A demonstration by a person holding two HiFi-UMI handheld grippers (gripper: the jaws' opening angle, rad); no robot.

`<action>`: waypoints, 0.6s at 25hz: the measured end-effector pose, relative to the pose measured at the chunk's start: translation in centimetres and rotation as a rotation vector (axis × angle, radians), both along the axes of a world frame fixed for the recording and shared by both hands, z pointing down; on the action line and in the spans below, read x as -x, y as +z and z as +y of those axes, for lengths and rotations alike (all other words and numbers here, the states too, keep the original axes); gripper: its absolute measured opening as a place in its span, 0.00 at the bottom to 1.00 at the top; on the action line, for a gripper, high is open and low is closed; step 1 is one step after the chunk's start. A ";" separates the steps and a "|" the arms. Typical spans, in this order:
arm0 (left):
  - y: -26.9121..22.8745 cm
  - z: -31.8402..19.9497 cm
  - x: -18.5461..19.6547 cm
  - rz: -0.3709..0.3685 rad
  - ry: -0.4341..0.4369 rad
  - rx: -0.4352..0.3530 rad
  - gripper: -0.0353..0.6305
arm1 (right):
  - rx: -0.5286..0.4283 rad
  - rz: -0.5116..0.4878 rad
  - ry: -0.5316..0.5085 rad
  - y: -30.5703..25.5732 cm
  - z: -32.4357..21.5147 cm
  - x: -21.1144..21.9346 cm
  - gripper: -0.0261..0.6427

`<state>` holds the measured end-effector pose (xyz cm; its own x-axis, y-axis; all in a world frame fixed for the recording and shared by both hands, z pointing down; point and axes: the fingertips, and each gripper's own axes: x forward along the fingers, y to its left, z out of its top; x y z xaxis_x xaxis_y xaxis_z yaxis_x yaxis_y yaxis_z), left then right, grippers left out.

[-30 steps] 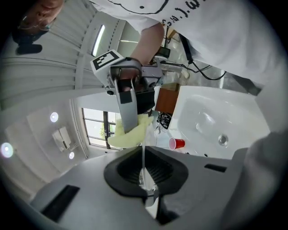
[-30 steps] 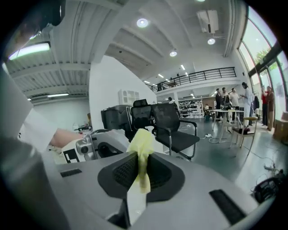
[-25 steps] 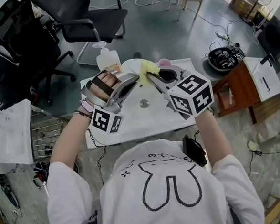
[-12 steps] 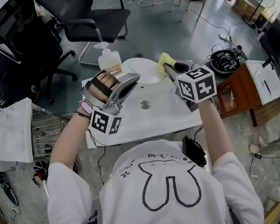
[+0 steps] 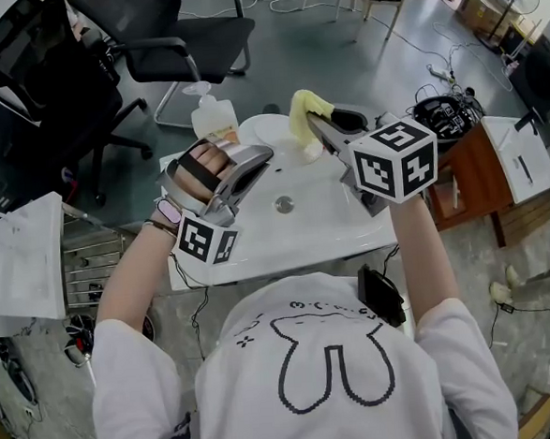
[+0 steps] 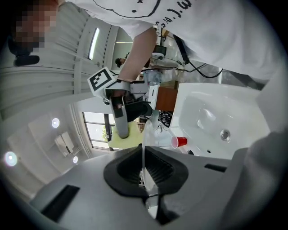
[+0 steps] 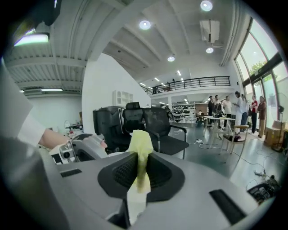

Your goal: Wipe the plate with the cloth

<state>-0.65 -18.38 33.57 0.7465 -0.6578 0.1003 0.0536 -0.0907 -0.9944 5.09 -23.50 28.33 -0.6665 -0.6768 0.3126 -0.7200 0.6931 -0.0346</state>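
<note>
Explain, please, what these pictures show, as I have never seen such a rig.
There is no robot: a person holds a two-jaw gripper in each hand. One picture is from a camera on the person's head, looking down; the other two come from cameras on the grippers, looking along their jaws. Below is a white sink unit with a clear pump bottle at its back edge. The left gripper is shut on the rim of a round white plate; the right gripper is shut on a yellow cloth.

Light was bright and even, fed by ceiling spots (image 7: 145,24) and tall windows (image 7: 263,67) — shadows stayed soft. Both gripper views bowed and darkened at their rims, their nearest parts blurred.
</note>
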 end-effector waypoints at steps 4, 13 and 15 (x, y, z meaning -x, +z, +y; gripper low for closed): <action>0.1 0.3 -0.1 -0.007 0.004 -0.007 0.08 | 0.020 -0.051 -0.099 -0.2 1.1 2.5 0.11; 0.1 1.0 -0.3 -0.026 0.009 -0.034 0.08 | 0.020 0.104 -0.142 3.1 1.5 4.4 0.11; 0.2 1.0 -0.1 -0.025 0.003 -0.030 0.08 | 0.012 0.154 -0.116 3.7 1.1 3.8 0.12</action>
<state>-0.60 -17.38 33.81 0.7459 -0.6587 0.0987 0.0783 -0.0605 -0.9951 1.31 -22.40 32.02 -0.6837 -0.5934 0.4248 -0.6324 0.7722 0.0608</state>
